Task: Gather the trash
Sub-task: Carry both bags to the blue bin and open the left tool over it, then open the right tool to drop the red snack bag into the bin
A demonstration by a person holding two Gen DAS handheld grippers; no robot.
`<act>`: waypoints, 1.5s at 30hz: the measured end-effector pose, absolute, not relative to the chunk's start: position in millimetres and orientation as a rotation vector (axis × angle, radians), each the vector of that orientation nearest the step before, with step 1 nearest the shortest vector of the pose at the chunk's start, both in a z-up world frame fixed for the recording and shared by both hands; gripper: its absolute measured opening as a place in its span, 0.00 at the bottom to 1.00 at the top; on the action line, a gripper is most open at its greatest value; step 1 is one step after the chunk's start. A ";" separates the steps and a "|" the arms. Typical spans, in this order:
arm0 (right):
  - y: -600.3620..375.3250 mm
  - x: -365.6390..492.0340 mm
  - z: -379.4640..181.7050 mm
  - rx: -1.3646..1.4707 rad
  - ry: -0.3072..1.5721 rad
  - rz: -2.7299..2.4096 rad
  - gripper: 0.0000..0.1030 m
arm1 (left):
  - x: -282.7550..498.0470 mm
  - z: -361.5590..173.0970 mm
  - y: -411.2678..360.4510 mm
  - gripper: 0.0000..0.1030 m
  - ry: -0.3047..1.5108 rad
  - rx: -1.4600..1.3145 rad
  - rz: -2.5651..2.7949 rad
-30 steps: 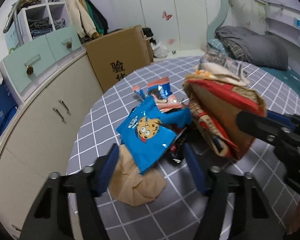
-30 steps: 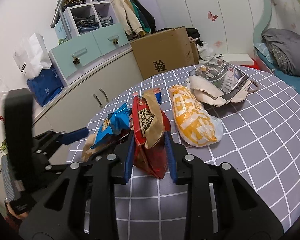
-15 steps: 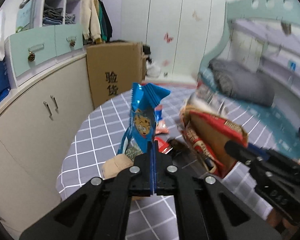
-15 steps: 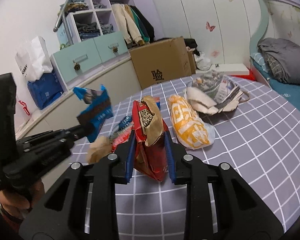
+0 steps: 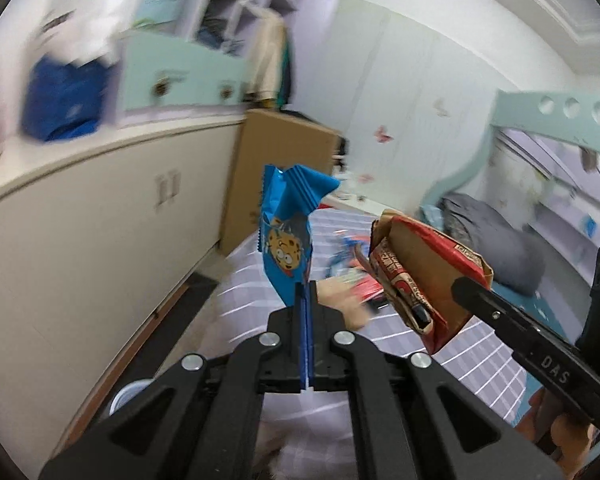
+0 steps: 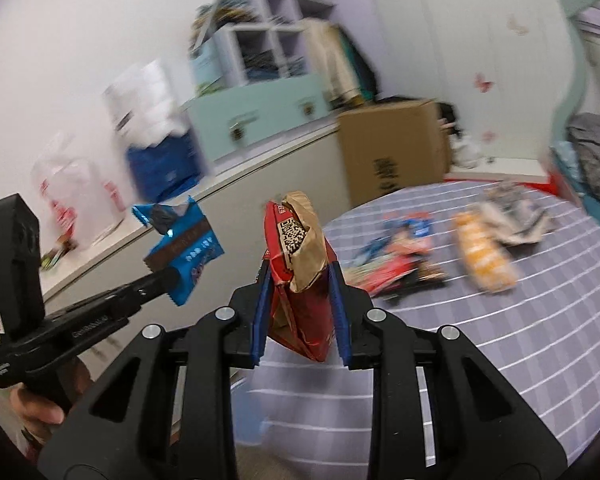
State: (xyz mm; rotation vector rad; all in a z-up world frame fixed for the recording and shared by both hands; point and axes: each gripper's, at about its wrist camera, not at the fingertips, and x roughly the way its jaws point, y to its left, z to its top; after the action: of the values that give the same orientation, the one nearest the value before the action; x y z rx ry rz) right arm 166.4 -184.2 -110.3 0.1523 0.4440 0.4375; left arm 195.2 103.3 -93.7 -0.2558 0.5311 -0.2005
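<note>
My left gripper (image 5: 306, 292) is shut on a blue cookie wrapper (image 5: 286, 232) with a cartoon cookie on it, held upright in the air left of the table. My right gripper (image 6: 300, 280) is shut on a red and brown snack bag (image 6: 300, 280), lifted over the table's near edge. The right wrist view shows the left gripper (image 6: 172, 278) with the blue wrapper (image 6: 184, 246) at the left. In the left wrist view the red bag (image 5: 420, 276) hangs at the right. More wrappers (image 6: 396, 256) and an orange bag (image 6: 482, 256) lie on the grey checked tablecloth (image 6: 520, 340).
A crumpled paper bag (image 6: 516, 212) lies at the table's far side. A cream cabinet (image 5: 80, 248) runs along the left, with a cardboard box (image 6: 392, 152) beyond it. A white rim (image 5: 126, 394) shows low beside the table. A bed (image 5: 496, 240) stands at the right.
The left gripper closed on the blue wrapper, lifted it and swung left off the table. The right gripper rose and moved left with the red bag still in it.
</note>
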 end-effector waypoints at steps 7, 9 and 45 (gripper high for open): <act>-75.0 163.5 -151.1 0.060 0.571 0.616 0.26 | 184.5 -165.5 197.5 0.01 0.684 -0.370 -0.013; -41.9 169.0 -174.9 0.019 0.628 0.645 0.26 | 187.5 -196.3 222.2 0.01 0.754 -0.407 0.037; 66.7 246.6 -383.9 -0.159 1.031 0.584 0.26 | 233.4 -411.2 314.3 0.68 1.165 -0.671 0.270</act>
State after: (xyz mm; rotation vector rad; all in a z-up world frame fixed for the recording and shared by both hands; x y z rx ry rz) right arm 246.6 66.7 -383.9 -0.1586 1.0306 0.5837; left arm 233.4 314.3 -411.2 -0.6714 1.1645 0.2701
